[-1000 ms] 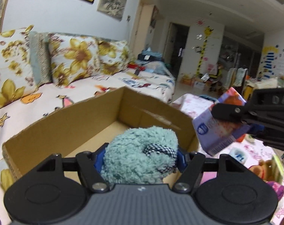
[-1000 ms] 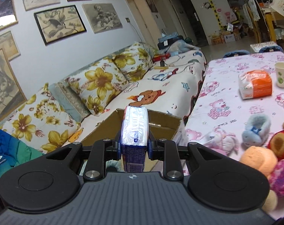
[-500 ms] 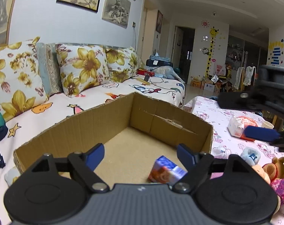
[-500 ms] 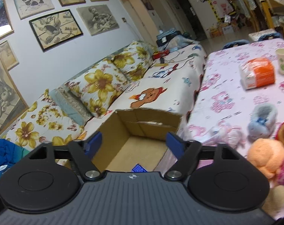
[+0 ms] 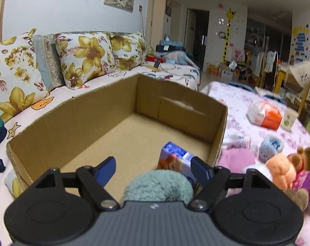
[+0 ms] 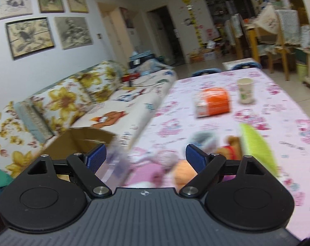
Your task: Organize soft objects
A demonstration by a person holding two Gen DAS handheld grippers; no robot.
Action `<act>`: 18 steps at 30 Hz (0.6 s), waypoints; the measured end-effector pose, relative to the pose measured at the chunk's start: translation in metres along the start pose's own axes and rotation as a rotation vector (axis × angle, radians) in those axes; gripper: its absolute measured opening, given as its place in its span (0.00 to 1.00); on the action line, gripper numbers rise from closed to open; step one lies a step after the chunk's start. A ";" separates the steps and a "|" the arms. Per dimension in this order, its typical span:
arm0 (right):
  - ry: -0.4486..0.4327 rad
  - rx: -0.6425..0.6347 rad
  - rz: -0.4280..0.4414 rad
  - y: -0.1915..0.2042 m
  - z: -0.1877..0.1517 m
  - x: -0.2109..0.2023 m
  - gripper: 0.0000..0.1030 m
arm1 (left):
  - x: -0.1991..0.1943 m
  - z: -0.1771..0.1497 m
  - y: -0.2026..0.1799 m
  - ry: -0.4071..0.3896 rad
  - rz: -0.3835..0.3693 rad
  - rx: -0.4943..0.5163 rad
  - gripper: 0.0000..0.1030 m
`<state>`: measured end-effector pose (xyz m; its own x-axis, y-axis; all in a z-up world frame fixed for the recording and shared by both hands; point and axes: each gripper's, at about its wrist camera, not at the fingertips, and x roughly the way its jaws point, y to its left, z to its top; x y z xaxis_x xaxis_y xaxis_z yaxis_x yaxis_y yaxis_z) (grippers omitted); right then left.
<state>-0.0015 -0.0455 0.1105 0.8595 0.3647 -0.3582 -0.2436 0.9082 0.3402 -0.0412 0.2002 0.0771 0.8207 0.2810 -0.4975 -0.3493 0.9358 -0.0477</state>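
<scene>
Two grippers, both ours | left gripper [image 5: 153, 165]: jaws apart, just narrowing, above teal plush [image 5: 157, 185] in cardboard box [image 5: 83, 112]; right gripper [image 6: 145, 154]: wide, just opened, gripping nothing, over table [image 6: 267, 106]

Floral-cushioned sofa [image 5: 89, 61] under framed pictures [image 6: 30, 37]; pink-clothed table [image 6: 267, 106] alongside.

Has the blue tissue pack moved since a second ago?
Yes. The pack left the right tongs, which have just opened, and now lies inside the box.
</scene>
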 end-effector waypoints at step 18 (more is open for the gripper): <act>-0.015 0.124 -0.299 -0.088 -0.028 -0.007 1.00 | -0.008 -0.005 -0.041 -0.040 -0.005 0.088 0.76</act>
<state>0.0018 -0.1222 0.0589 0.8916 0.0817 -0.4454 0.0762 0.9425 0.3254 -0.0354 0.1587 0.0788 0.8404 0.2832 -0.4620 -0.3056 0.9518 0.0274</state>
